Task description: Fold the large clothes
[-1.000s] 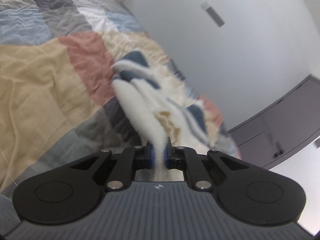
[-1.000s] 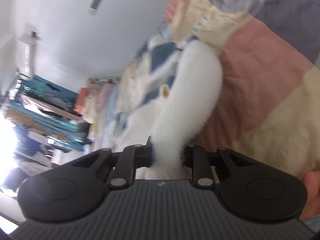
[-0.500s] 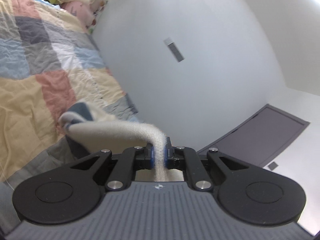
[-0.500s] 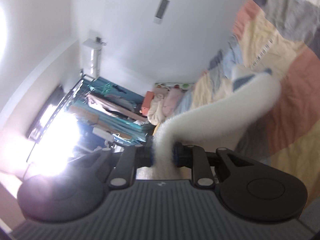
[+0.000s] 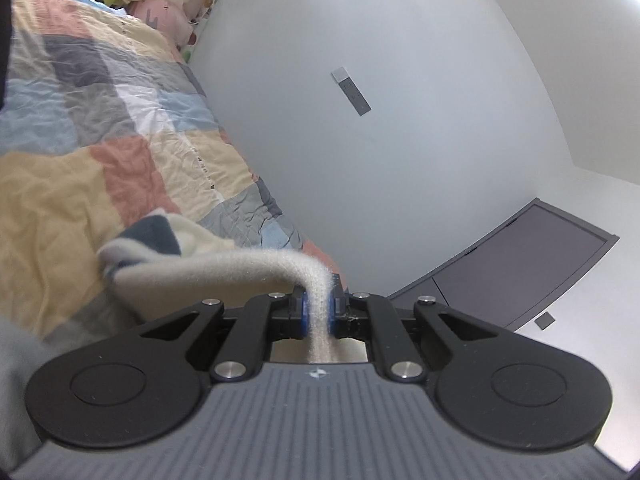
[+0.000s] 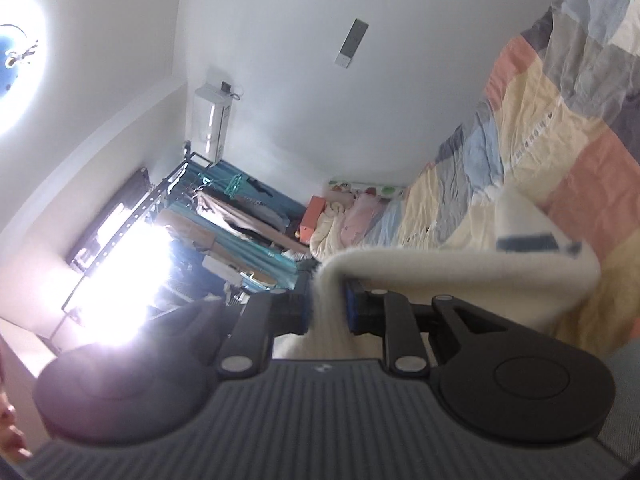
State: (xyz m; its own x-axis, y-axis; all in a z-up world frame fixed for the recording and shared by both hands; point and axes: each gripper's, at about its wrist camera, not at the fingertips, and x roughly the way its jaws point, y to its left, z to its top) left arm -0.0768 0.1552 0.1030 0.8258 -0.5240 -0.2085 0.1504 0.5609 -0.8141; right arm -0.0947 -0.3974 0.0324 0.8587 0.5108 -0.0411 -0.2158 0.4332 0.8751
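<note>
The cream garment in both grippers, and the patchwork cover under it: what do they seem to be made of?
Cream garment: looks like thick fleece or plush knit, matte, with a fuzzy nap along its edge; it bends softly where the left gripper and right gripper clamp it. Patchwork cover: probably thin woven cotton, matte, finely creased, with visible stitch lines.

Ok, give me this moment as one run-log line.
left gripper: shut on fluffy cream garment with navy patches | right gripper: shut on same garment | garment: lifted, stretched above patchwork pastel bedspread
</note>
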